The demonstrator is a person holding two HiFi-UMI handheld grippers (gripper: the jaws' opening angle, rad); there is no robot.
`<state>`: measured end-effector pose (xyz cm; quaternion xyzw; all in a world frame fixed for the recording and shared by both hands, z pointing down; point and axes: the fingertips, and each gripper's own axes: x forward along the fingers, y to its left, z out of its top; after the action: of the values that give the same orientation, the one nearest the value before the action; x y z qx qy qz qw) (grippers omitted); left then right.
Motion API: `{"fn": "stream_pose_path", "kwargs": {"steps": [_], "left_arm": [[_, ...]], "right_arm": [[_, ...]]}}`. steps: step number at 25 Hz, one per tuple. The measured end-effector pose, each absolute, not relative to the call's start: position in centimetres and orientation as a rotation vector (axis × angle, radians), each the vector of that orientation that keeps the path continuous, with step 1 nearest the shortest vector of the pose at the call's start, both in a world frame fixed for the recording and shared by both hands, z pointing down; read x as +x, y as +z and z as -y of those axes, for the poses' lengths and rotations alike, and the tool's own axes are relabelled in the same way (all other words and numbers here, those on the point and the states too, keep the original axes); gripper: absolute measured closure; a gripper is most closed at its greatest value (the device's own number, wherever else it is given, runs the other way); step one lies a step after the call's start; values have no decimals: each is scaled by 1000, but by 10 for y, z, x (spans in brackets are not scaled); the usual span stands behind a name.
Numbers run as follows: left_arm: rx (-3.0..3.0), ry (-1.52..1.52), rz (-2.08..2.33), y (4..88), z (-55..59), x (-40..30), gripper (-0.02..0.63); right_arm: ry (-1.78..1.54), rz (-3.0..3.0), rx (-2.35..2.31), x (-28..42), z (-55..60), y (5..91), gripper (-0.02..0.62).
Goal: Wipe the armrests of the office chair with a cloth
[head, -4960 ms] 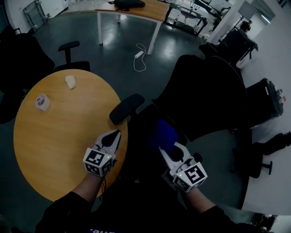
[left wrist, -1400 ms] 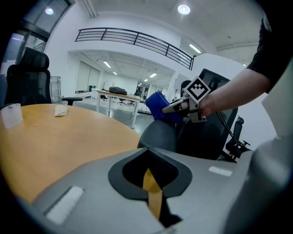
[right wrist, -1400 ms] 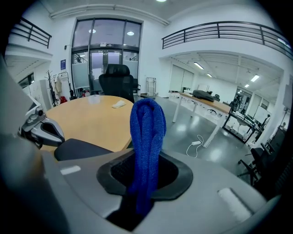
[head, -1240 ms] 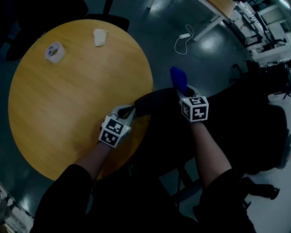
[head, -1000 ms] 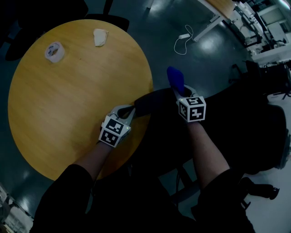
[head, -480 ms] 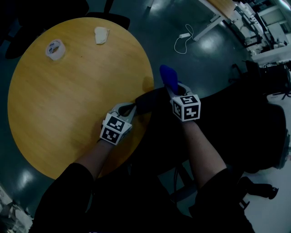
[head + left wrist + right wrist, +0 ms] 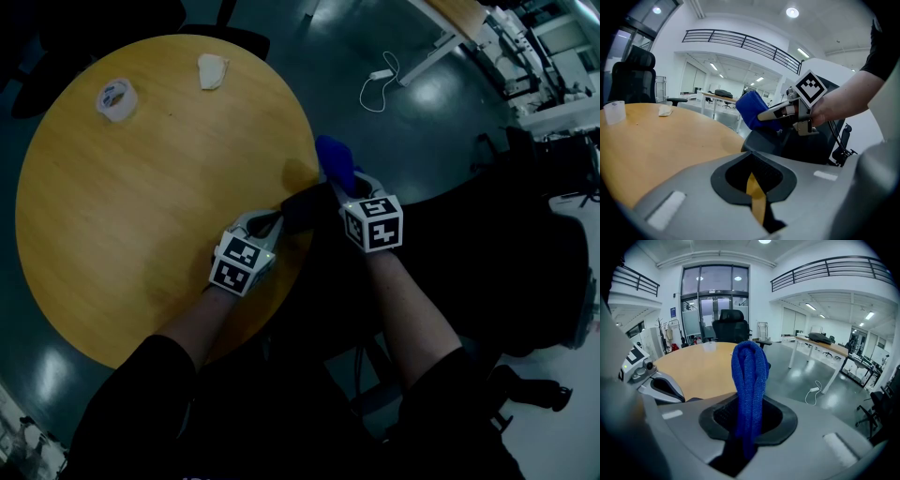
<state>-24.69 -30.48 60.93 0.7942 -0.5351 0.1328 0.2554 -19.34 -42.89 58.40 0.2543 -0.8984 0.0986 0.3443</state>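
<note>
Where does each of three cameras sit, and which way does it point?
Head view: on the person's head, looking steeply down at the round table, armrest, both forearms, left gripper and right gripper.
Left gripper view: on the left gripper, facing over the table at the right gripper; own jaws below.
Right gripper view: on the right gripper, facing the table; own jaws clamp the blue cloth.
Shared: all show the table.

Below you spreads a round wooden table (image 7: 141, 206) on a dark, glossy floor (image 7: 412, 131), where a white power strip (image 7: 380, 73) trails its cable. Ahead of you, white walls (image 7: 761, 301) rise to a railed balcony (image 7: 834, 268), beside a tall glazed entrance (image 7: 715, 287), under round ceiling lights (image 7: 792, 12).
</note>
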Motion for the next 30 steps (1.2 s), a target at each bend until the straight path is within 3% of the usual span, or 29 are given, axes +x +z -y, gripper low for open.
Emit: {"fn": "stream_pose_path", "kwargs": {"steps": [30], "left_arm": [[2124,381,1455,620,299,-247,592]], "right_arm": [[253,2399,486,-243,367,580,505]]}}
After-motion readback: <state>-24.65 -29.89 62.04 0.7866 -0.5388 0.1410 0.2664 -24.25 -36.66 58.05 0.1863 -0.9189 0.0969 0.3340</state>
